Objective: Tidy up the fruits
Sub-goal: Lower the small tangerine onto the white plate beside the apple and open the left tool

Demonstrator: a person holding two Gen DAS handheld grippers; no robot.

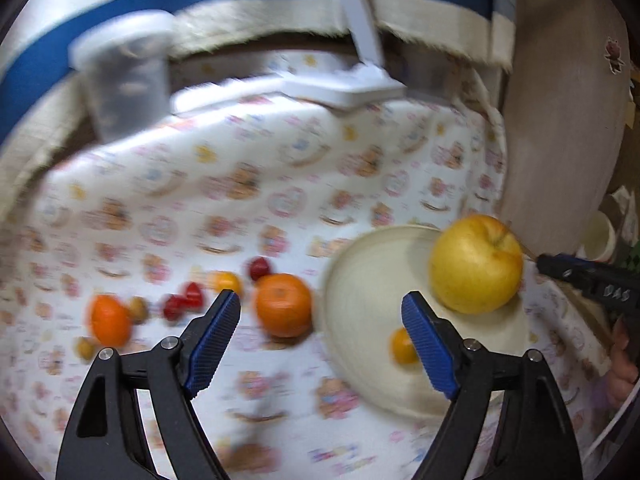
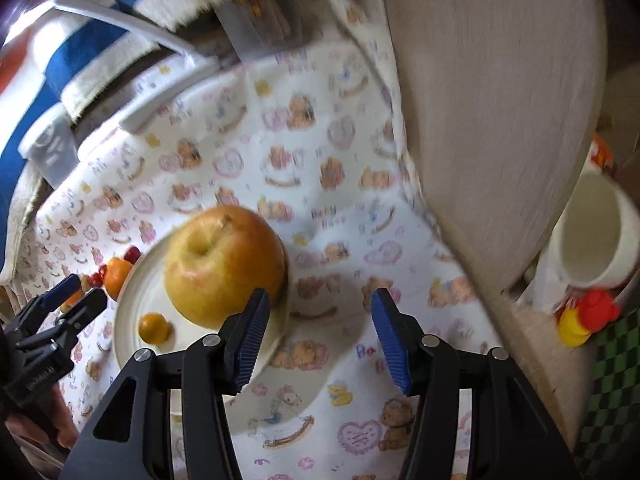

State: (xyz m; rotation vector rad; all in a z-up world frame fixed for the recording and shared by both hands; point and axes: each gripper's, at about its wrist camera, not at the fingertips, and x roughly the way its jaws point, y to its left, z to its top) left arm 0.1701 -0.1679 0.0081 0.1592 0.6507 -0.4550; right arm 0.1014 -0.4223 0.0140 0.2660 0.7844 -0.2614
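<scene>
A yellow apple (image 1: 476, 264) and a small orange kumquat (image 1: 402, 346) lie on a cream plate (image 1: 360, 280). An orange tangerine (image 1: 283, 304) lies just left of the plate, with a second tangerine (image 1: 109, 320), red cherry tomatoes (image 1: 182, 302) and small fruits further left. My left gripper (image 1: 320, 332) is open and empty above the cloth between tangerine and plate. In the right wrist view the apple (image 2: 224, 264), kumquat (image 2: 153, 328) and plate (image 2: 132, 308) sit left of my right gripper (image 2: 318, 332), which is open and empty. The left gripper also shows there (image 2: 76, 300).
A patterned cloth (image 1: 280, 184) covers the table. A clear plastic container (image 1: 124, 88) and a white stand (image 1: 360, 80) stand at the back. A wooden panel (image 2: 500, 120) rises at the right, with a white cup (image 2: 596, 232) and a red-yellow toy (image 2: 588, 316) beyond it.
</scene>
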